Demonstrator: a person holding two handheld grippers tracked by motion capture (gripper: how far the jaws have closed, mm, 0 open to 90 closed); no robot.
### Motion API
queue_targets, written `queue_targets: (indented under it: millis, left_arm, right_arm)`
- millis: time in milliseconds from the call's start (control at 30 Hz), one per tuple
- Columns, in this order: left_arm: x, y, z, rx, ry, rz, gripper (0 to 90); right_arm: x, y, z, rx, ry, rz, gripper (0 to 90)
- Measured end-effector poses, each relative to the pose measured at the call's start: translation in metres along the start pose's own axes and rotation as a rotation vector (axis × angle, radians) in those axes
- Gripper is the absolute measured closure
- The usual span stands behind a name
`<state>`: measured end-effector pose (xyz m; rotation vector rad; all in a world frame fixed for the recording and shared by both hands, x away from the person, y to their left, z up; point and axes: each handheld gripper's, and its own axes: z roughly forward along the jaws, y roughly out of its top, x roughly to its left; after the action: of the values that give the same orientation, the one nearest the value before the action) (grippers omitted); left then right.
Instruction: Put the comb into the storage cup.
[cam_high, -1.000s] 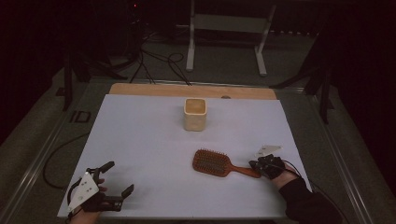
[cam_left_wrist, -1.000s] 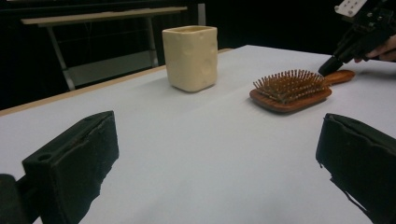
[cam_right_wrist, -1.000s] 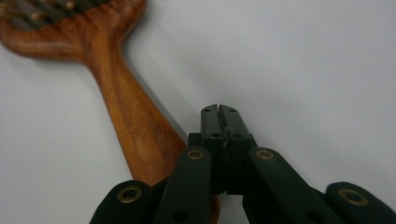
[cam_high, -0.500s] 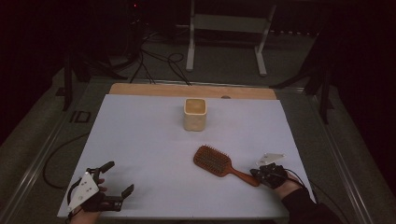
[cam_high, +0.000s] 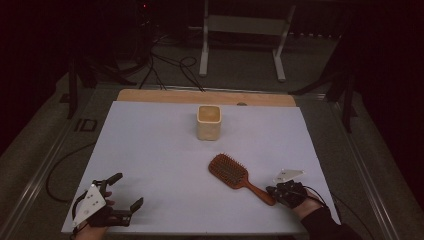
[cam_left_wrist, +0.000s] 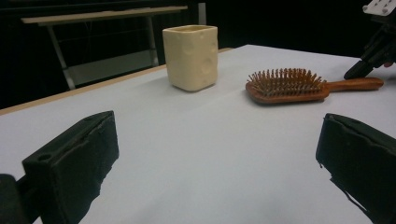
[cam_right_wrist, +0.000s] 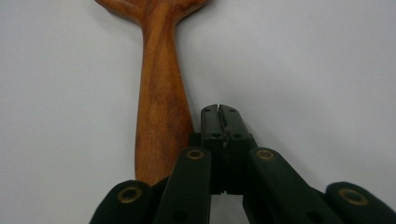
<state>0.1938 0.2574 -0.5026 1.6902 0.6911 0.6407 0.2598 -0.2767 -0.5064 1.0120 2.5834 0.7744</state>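
hairbrush (cam_high: 234, 173) has swung on the table (cam_high: 150, 150) over the last second: a second ago it lay almost level in the high view with the handle off to the right; now the handle points down toward the person's near right and the head has drifted left, a bit more under the cream cup (cam_high: 209, 122). it lies bristles up, well apart from the cup on the near side.

right gripper (cam_high: 278, 192) has slid toward the near edge with it. its jaws are pressed together with nothing between them, tips resting just beside the handle, on its right in the right gripper view (cam_right_wrist: 219, 116). so this looks like pushing or nudging, not a grasp; i can't tell if the tips actually touch the wood.

left gripper (cam_high: 122, 191) sits at the near left corner, far from the cup and the brush, jaws spread wide and empty, same spot as before.

my read: the brush is being turned so the handle faces the hand. a pickup would need the right jaws to part and straddle the handle first.
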Motion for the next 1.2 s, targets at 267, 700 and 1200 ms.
queue_targets:
  millis: [267, 700, 1200]
  left_arm:
    - [0.000, 0.000, 0.000, -0.002, 0.000, -0.002, 0.0]
    - [0.000, 0.000, 0.000, 0.005, 0.001, 0.001, 0.0]
    - [0.000, 0.000, 0.000, 0.004, 0.002, 0.003, 0.0]
  right_arm:
    - [0.004, -0.001, -0.001, 0.007, 0.011, -0.009, 90.0]
    - [0.006, 0.001, -0.006, 0.006, 0.005, -0.015, 90.0]
    - [-0.005, 0.023, -0.035, -0.065, -0.062, 0.003, 83.3]
